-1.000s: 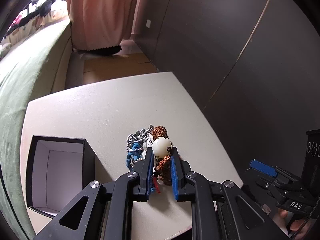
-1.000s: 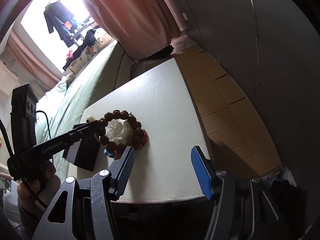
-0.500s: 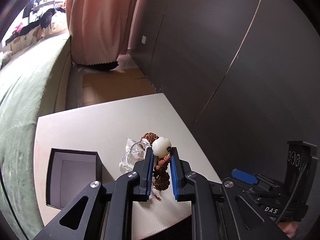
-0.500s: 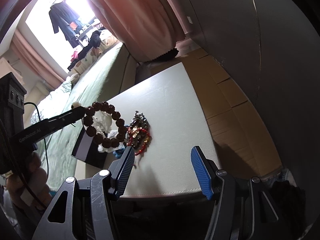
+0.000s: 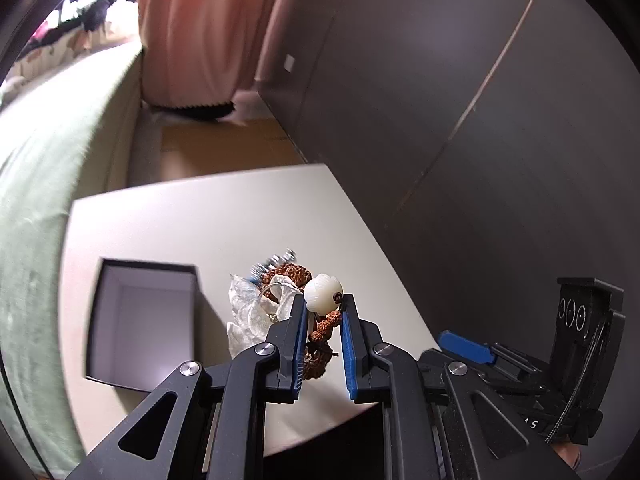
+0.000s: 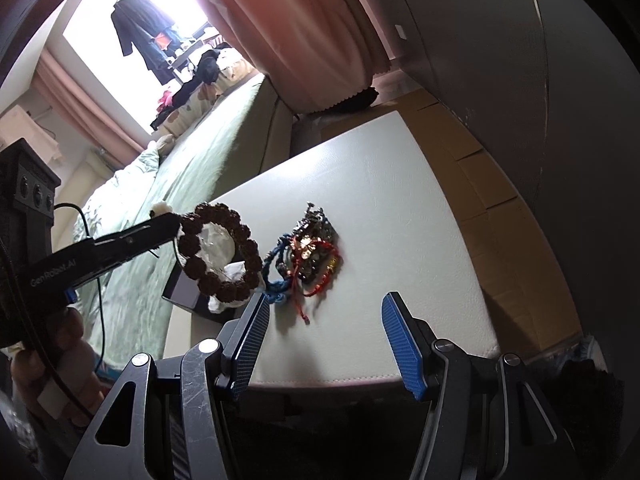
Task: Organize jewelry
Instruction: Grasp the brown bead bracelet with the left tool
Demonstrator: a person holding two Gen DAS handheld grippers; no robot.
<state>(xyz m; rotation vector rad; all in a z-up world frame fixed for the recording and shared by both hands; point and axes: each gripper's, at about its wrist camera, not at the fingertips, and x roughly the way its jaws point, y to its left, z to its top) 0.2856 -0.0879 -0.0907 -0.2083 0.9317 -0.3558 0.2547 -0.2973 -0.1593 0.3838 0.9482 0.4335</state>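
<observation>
A bracelet (image 6: 218,256) of knobbly brown beads with one white carved bead (image 5: 323,293) hangs as an open ring, lifted clear of the table. A tangled heap (image 6: 310,254) of blue cord, red string and dark metallic chains lies on the white top, near an open dark box (image 5: 140,322) with a pale inside.

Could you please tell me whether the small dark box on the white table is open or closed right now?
Open. The box has no lid on it, and the left wrist view looks straight down into its pale, empty interior.
</observation>
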